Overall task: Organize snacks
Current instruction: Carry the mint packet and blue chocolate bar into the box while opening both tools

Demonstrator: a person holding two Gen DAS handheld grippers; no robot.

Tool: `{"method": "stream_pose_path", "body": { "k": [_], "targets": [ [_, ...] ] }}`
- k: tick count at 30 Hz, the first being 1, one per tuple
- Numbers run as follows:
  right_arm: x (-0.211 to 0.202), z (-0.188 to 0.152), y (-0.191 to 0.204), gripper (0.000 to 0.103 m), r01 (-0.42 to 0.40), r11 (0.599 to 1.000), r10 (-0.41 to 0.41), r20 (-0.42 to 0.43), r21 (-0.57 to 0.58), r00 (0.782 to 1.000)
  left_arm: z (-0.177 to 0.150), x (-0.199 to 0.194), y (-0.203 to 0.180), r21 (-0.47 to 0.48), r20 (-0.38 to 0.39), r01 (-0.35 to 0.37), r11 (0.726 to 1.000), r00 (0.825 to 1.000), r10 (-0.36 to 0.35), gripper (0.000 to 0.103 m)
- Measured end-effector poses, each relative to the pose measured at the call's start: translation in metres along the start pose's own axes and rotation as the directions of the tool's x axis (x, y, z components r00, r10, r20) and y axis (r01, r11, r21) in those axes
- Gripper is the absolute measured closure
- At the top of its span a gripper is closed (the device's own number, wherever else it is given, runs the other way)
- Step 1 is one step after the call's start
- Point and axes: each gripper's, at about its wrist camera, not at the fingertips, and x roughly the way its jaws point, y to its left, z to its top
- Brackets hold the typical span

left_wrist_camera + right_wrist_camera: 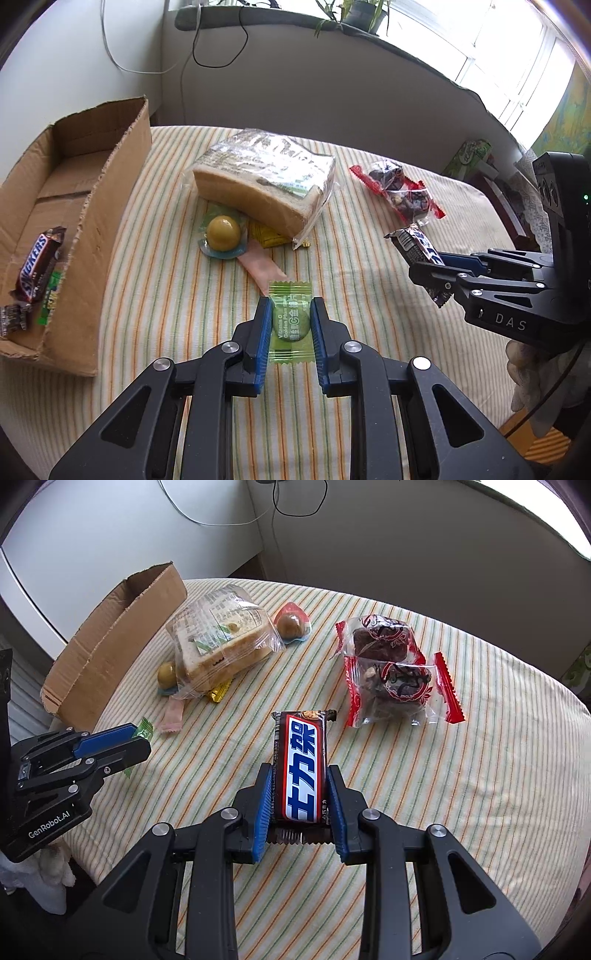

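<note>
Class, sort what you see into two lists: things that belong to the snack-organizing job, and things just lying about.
Job: box, Snickers, green candy, blue-label bar, bread, red-wrapped cakes, jelly cup.

Lying about: cables, plants, striped cloth.

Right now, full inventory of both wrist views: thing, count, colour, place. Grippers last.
cardboard box: 1, brown, table's left edge, open
Snickers bar: 1, brown, inside the box
bagged bread: 1, tan in clear wrap, table centre
round yellow-green snacks: 2, either side of the bread
yellow packet: 1, under the bread's edge
pink packet: 1, in front of the bread
red-edged cake packs: 2, dark cakes, table's right
striped tablecloth: 1, cream, orange and green
green candy: 1, in left gripper
chocolate bar: 1, brown-blue, in right gripper
</note>
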Motion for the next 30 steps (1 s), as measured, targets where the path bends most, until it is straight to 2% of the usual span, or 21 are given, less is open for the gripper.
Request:
{"method": "stream_pose_path", "body": {
  "k": [6,16,30],
  "targets": [
    [-0.015,0.013,0.011,0.074,-0.008,1.000,0.008,0.026,-0.005,1.000,0.009,-0.014,-0.002,0.016,0.023,0.007,1.000,1.000,-0.007,0.084],
    [-0.022,0.057,0.053,0.074,-0.055,0.997,0.058,0.062,-0.059,0.996,0.032,-0.040,0.030,-0.025,0.071,-0.009,1.000,0.997,0.010,0.084],
    [-0.002,0.114,0.141,0.074,-0.146,0.969,0.161,0.064,-0.198,0.985,0.044,-0.065,0.098,-0.135,0.129,-0.090,0.987,0.986,0.107,0.084]
  ]
}}
